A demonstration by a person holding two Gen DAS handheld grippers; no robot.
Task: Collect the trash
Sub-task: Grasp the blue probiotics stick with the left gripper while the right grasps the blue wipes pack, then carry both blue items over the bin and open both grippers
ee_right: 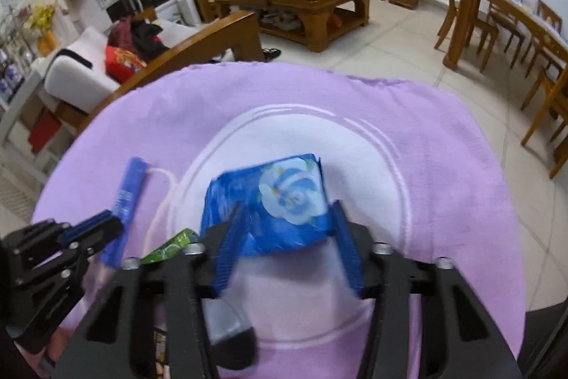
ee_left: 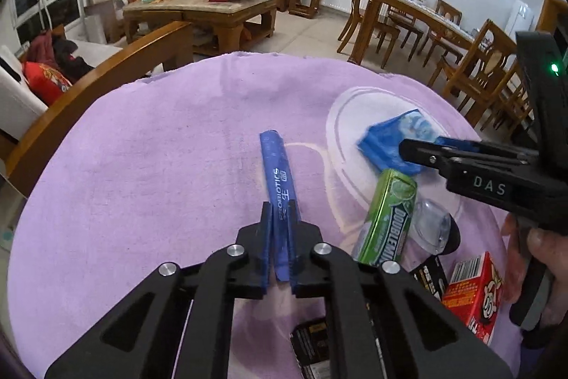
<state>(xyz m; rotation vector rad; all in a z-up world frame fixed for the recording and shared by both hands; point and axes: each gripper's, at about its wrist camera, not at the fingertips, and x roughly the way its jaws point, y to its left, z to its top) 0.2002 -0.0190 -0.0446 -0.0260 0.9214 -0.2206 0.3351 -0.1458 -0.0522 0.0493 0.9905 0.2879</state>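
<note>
Left wrist view first: one long flat blue stick sachet (ee_left: pixel 278 178), glossy foil with "PROBIOTICS" printed along it, lying on the fuzzy purple cloth (ee_left: pixel 142 183) and pinched at its near end by the left gripper (ee_left: pixel 280 212), fingers pressed right onto it. Off to the right, one crinkly blue tissue pack (ee_left: pixel 390 141) with the right gripper (ee_left: pixel 419 153) at it, plus one person's hand (ee_left: pixel 539 258) wrapped round that gripper's handle. Also one green Doublemint gum pack (ee_left: pixel 387 219), shiny and boxy, one clear rounded plastic thing with a dark end (ee_left: pixel 435 229), one red carton (ee_left: pixel 472 293), and some black packets (ee_left: pixel 312 343) half hidden under the gripper body. Pretty crowded on that right side.

Right wrist view, kinda blurry: same single blue tissue pack (ee_right: pixel 269 205), soft wrapper with one pale flower printed on it, sitting on the white circle pattern of the purple cloth (ee_right: pixel 443 187). Right gripper (ee_right: pixel 287 219) straddling it, both blue ribbed fingers (ee_right: pixel 227 247) against its sides and squeezing in. Left gripper (ee_right: pixel 106 226) at the left edge clamped on the stick sachet (ee_right: pixel 126 198), with a corner of the green gum pack (ee_right: pixel 170 244) poking out just beside it. Behind: wooden sofa, coffee table, dining chairs.
</note>
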